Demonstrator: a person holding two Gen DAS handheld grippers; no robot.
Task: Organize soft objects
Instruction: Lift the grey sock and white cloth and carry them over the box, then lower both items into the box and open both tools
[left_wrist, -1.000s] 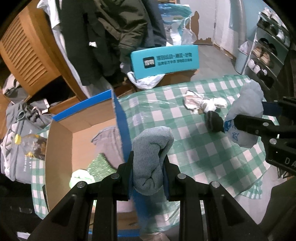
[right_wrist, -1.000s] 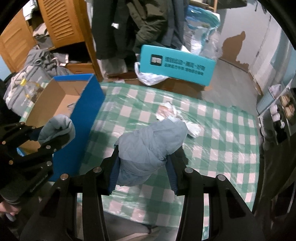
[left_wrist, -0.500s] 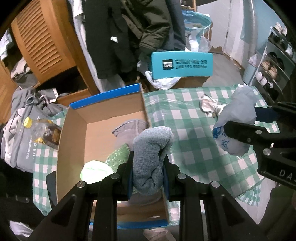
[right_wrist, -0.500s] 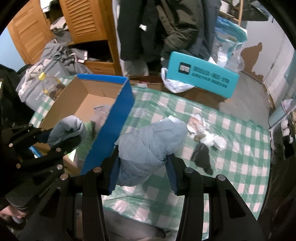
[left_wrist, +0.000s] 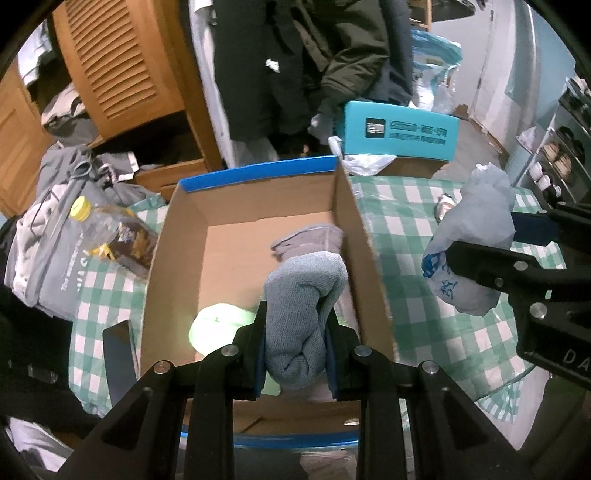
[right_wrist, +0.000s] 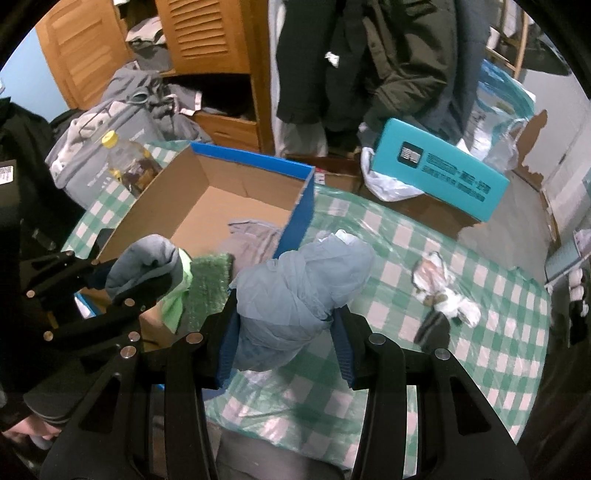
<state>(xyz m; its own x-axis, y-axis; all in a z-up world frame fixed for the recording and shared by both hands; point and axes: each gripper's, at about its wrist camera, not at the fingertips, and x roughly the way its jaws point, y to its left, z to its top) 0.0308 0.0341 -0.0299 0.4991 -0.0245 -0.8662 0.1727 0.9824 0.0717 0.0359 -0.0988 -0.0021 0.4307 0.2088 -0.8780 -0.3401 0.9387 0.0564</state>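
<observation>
— Currently: left gripper (left_wrist: 295, 332) clamped on grey rolled towel (left_wrist: 301, 317), held directly above cardboard box (left_wrist: 255, 195) interior, near its right wall. Roll's long axis parallel to fingers.

— And right gripper (right_wrist: 286, 332)?

— Closed around pale blue bundle (right_wrist: 295, 291), outside box, beyond right wall, over checked tablecloth (right_wrist: 406, 280). Left nearer; probably releases first, straight down.

Box (left_wrist: 343, 221) open-topped; back half bare, clothes (left_wrist: 310, 240) crowd front; right wall blocks sideways entry.
</observation>
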